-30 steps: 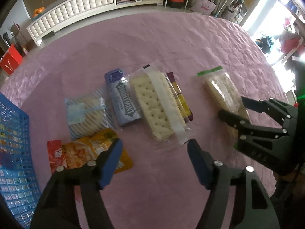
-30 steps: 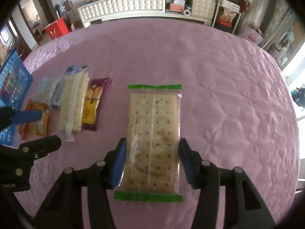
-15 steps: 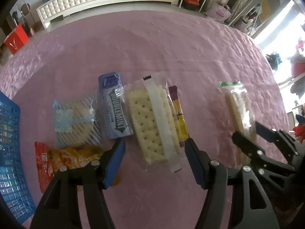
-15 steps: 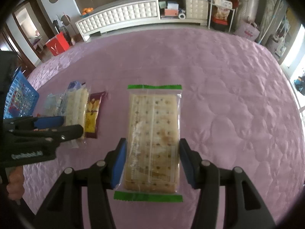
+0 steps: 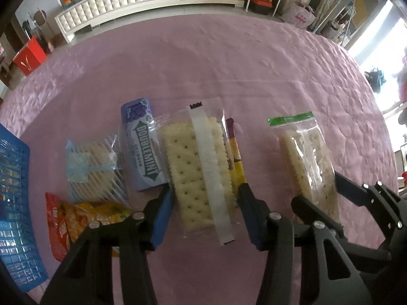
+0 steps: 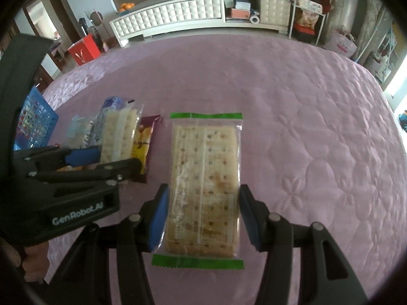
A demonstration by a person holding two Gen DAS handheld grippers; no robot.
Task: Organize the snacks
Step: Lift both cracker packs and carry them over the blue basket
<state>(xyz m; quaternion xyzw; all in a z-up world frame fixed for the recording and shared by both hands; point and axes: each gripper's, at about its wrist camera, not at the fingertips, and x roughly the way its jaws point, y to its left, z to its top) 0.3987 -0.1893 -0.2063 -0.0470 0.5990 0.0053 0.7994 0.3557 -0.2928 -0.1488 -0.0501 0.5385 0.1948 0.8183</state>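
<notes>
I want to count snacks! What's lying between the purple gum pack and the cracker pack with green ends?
In the left wrist view: the white-striped cracker pack and a thin maroon-yellow bar lie between the gum pack and green-ended cracker pack.

1. Daylight comes in from the window [image 5: 389, 58] on the right of the left wrist view; it's blown out to white there.
2. The pink cover [image 5: 229, 71] is evenly lit with soft, faint shadows, and its quilted bumps show best on the right side in the right wrist view.
3. Clear wrappers catch some glare, mostly on the cracker pack [image 6: 206, 183].
4. Heavy fisheye bend: the cabinet [image 6: 178, 15] curves, and the corners go black.
5. Left wrist view looks a bit soft and smeary; the room at the back is dimmer.
</notes>
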